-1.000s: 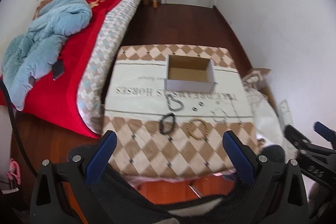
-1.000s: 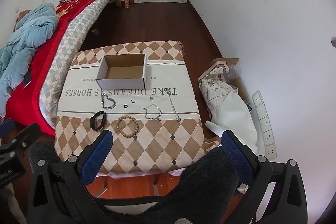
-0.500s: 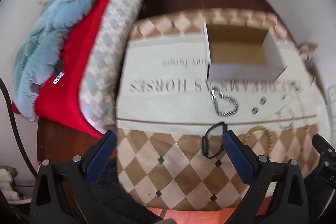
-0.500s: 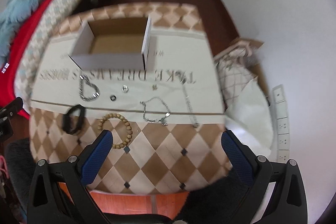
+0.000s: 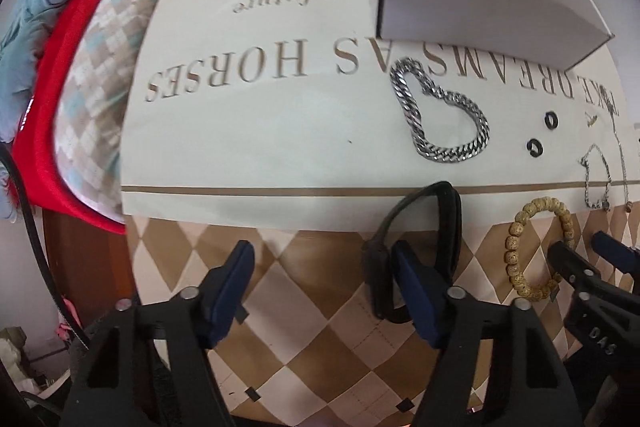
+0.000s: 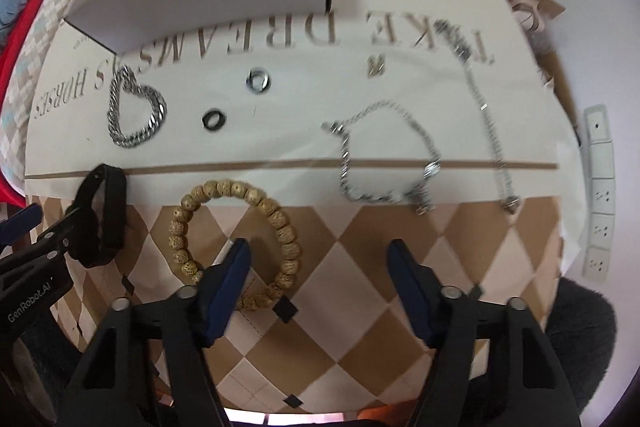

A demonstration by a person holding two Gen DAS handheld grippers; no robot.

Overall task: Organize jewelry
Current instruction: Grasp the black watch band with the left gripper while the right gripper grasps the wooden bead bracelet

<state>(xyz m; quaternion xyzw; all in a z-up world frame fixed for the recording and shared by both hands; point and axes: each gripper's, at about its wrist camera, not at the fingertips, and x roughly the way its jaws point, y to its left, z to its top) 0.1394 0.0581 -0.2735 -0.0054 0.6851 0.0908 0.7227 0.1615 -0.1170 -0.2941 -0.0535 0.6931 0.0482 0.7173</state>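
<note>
Left wrist view: left claw [image 5: 324, 281] low over the checked cloth of the table [image 5: 312, 355], jaws half spread after just closing in, nothing pinched. Right finger [image 5: 412, 287] inside the loop of the black wristband [image 5: 448, 223], whose near end overlaps that finger at 5 o'clock of the frame; contact not clear. Heavy silver chain bracelet [image 5: 440, 115] at 1 o'clock from the band, just below the white cardboard box [image 5: 480, 23] — box open on top. Two small dark rings [image 5: 535, 148] at 3 o'clock from the chain.

Right wrist view: right claw [image 6: 320, 277] likewise half spread, jaws just narrowed, holding nothing. Left finger [image 6: 228, 287] within the wooden bead bracelet [image 6: 236, 239], over its near rim. Thin silver bracelet [image 6: 384, 159] at 12 o'clock from the claw, long thin chain [image 6: 484, 111] at 1 o'clock — both flat on the cloth.
</note>
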